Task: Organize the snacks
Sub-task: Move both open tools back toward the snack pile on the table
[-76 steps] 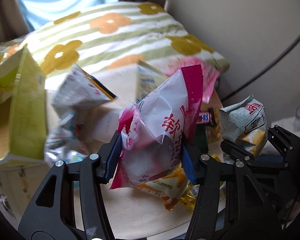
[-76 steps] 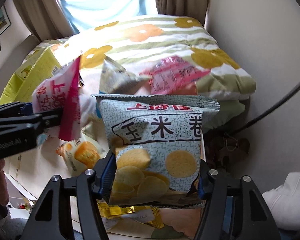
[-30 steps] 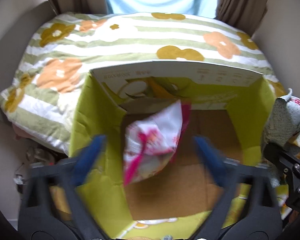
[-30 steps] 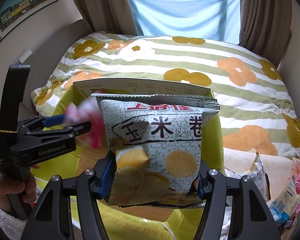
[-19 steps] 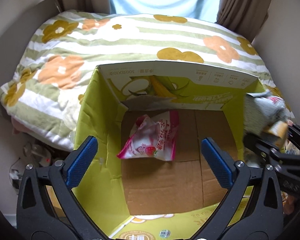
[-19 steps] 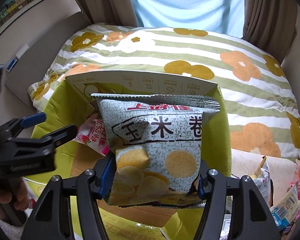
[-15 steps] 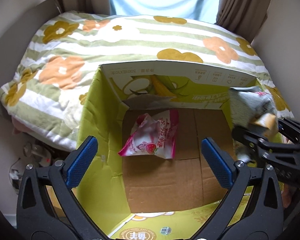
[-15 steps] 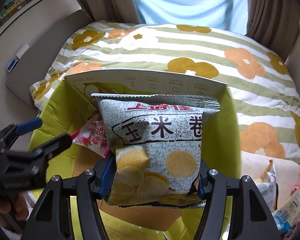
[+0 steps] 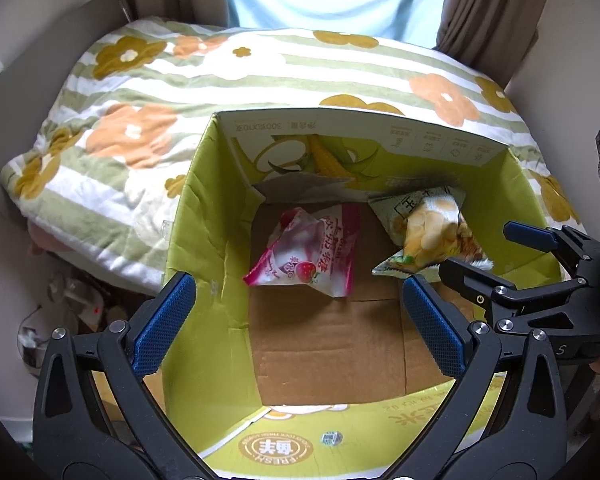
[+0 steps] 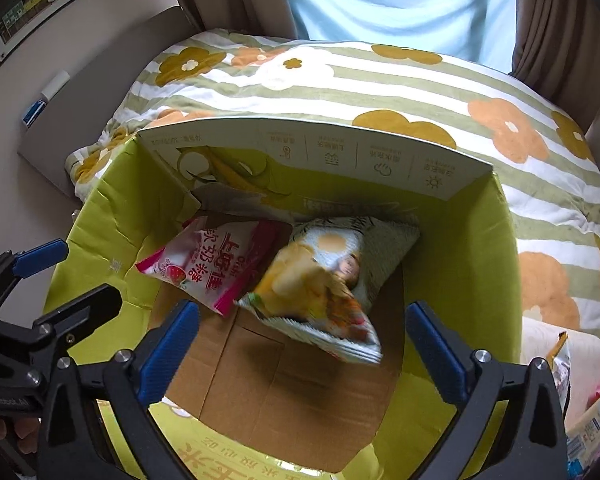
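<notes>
An open green cardboard box (image 9: 204, 240) (image 10: 488, 280) stands against the bed. A pink and white snack bag (image 9: 312, 256) (image 10: 216, 260) lies on its brown floor at the far side. A grey-green chip bag (image 9: 424, 232) (image 10: 324, 276) is in the box to its right, blurred and tilted, free of any gripper. My left gripper (image 9: 300, 320) is open and empty above the box's near edge; it also shows in the right wrist view (image 10: 64, 276). My right gripper (image 10: 300, 344) is open and empty above the box; it also shows in the left wrist view (image 9: 496, 252).
A striped quilt with orange and mustard flowers (image 9: 260, 68) (image 10: 380, 80) covers the bed behind the box. Several more snack packets (image 10: 588, 416) lie at the lower right. Curtains (image 10: 556, 20) hang at the back. Clutter lies on the floor to the left (image 9: 68, 292).
My right gripper has opened and let go of the chip bag, which has dropped into the box beside the pink bag. Earlier my left gripper released the pink bag there.
</notes>
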`<state>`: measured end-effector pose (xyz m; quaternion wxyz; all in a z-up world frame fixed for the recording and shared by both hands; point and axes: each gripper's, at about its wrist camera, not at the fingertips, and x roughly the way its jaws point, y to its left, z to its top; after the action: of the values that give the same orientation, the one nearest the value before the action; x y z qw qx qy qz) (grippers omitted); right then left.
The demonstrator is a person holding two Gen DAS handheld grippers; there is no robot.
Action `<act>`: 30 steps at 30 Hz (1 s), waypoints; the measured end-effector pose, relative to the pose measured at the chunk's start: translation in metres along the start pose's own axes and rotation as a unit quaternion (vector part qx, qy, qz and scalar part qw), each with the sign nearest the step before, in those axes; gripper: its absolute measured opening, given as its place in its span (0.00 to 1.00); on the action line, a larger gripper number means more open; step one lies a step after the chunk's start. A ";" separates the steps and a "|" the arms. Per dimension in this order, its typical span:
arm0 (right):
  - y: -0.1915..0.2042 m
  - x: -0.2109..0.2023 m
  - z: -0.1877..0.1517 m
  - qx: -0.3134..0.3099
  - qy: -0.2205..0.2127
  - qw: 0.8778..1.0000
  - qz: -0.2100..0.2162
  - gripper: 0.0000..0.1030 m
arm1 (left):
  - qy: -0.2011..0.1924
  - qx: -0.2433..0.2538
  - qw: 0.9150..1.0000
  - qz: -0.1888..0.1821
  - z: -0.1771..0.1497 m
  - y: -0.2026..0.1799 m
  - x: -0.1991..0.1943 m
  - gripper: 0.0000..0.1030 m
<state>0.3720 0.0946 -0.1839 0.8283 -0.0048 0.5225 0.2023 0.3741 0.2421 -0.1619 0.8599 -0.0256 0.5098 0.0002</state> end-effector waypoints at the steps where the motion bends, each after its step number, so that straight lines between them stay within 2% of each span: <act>1: 0.000 -0.002 -0.001 0.000 0.002 1.000 0.000 0.99 | -0.004 0.003 1.000 -0.001 0.000 -0.001 -0.004 1.00; 9: 0.006 -0.031 -0.005 -0.003 -0.015 1.000 -0.013 1.00 | -0.035 0.014 0.999 -0.002 -0.007 -0.003 -0.042 1.00; 17: 0.014 -0.087 -0.019 0.012 -0.062 0.997 -0.037 0.99 | -0.067 0.030 0.997 -0.017 -0.018 -0.011 -0.086 1.00; 24: 0.003 -0.140 -0.046 0.033 -0.094 0.994 -0.051 1.00 | -0.088 0.052 0.994 -0.034 -0.034 -0.038 -0.122 1.00; 30: -0.024 -0.187 -0.079 0.050 -0.124 0.989 -0.069 1.00 | -0.099 0.064 0.992 -0.043 -0.057 -0.079 -0.145 1.00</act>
<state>0.2420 -0.0066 -0.0622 0.8978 0.0258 0.4236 0.1177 0.2563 0.1648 -0.0586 0.9053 0.0074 0.4194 -0.0670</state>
